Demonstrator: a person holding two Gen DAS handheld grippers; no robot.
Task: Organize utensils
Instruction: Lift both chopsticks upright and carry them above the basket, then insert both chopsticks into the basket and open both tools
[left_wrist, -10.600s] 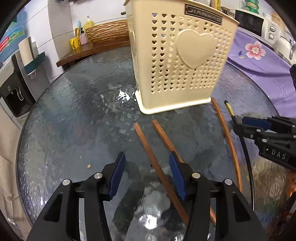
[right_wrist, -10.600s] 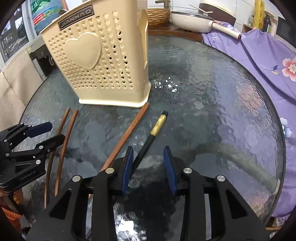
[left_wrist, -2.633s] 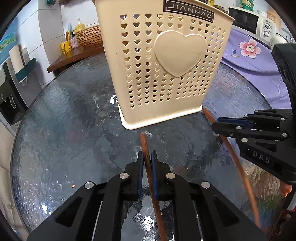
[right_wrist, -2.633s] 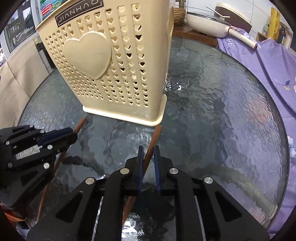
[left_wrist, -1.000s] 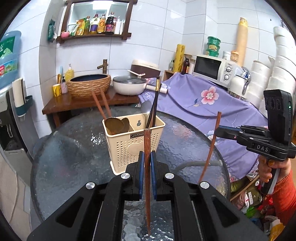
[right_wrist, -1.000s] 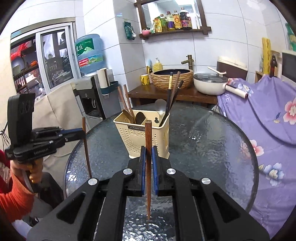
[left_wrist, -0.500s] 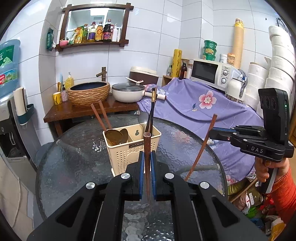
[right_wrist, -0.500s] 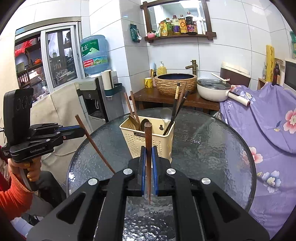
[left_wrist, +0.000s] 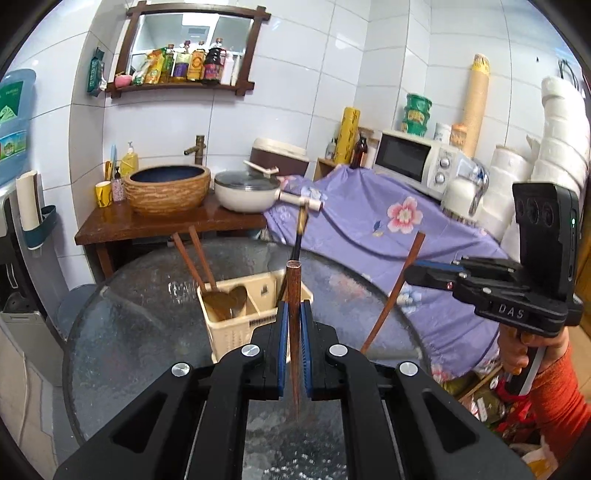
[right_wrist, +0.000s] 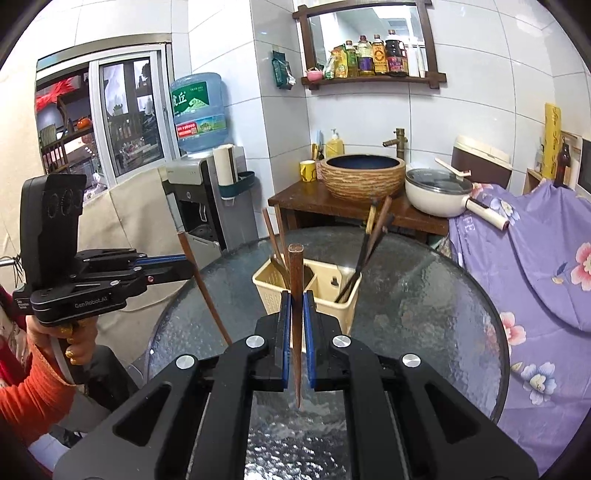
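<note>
A cream utensil basket (left_wrist: 236, 328) (right_wrist: 325, 288) stands on the round glass table (left_wrist: 140, 325) (right_wrist: 424, 302). It holds wooden spoons, two brown chopsticks and dark chopsticks. My left gripper (left_wrist: 294, 325) is shut on a brown chopstick (left_wrist: 294, 291), held upright high above the table; it also shows at the left of the right wrist view (right_wrist: 207, 288). My right gripper (right_wrist: 295, 317) is shut on another brown chopstick (right_wrist: 295, 280), also seen tilted in the left wrist view (left_wrist: 395, 295).
Behind the table a wooden counter (left_wrist: 155, 221) carries a woven basin (left_wrist: 166, 188) and a white pan (left_wrist: 247, 192). A purple floral cloth (left_wrist: 369, 229) covers things at the right, with a microwave (left_wrist: 413, 162). A water dispenser (right_wrist: 199, 192) stands left.
Both grippers hold their chopsticks a little closer to the basket. The right chopstick stays tilted; the left one has tilted over the table.
</note>
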